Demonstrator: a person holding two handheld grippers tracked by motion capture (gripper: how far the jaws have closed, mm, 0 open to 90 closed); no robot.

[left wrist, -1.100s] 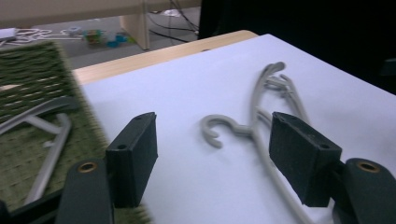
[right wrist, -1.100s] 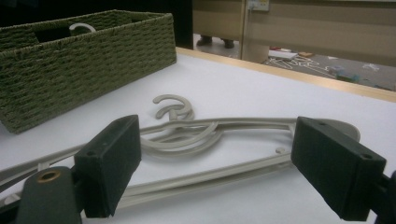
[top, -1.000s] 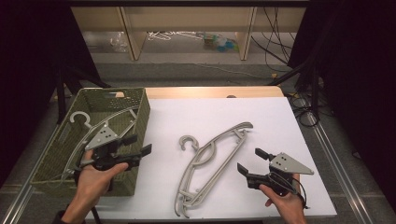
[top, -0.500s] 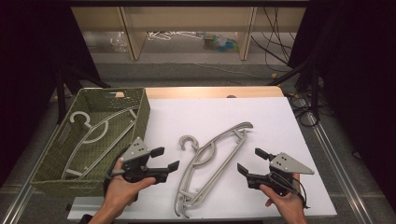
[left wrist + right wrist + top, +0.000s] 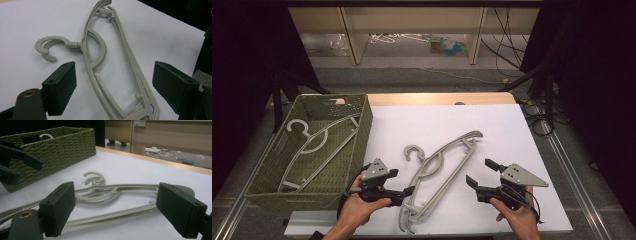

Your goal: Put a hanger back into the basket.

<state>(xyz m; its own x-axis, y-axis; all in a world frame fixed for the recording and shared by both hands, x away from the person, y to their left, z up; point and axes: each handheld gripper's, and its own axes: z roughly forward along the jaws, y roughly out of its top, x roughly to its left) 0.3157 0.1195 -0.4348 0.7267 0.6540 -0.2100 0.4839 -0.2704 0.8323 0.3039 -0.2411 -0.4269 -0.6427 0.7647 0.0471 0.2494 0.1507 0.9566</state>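
Grey hanger [image 5: 437, 172] flat on white tabletop [image 5: 512, 130], between our grippers. Our left gripper [image 5: 403, 181] fingers spread wide beside its lower end; right gripper [image 5: 478, 172] fingers spread too, empty. Second hanger [image 5: 314, 145] in green basket [image 5: 362, 135].

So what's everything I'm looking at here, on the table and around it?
Hangers on table: apparently two stacked, grey, on the white sheet between the hand-held grippers.
Hanger in basket: one, grey, lying inside.
Basket: one, green woven, left side of table.
Table sheet: one, white, over a wooden top.
Shelving: beige, behind the table, with clutter on the floor.
Left hand-held gripper: one, black, open, at the hangers' lower end.
Right hand-held gripper: one, black, open, right of the hangers.
Hands: two, at the bottom edge.
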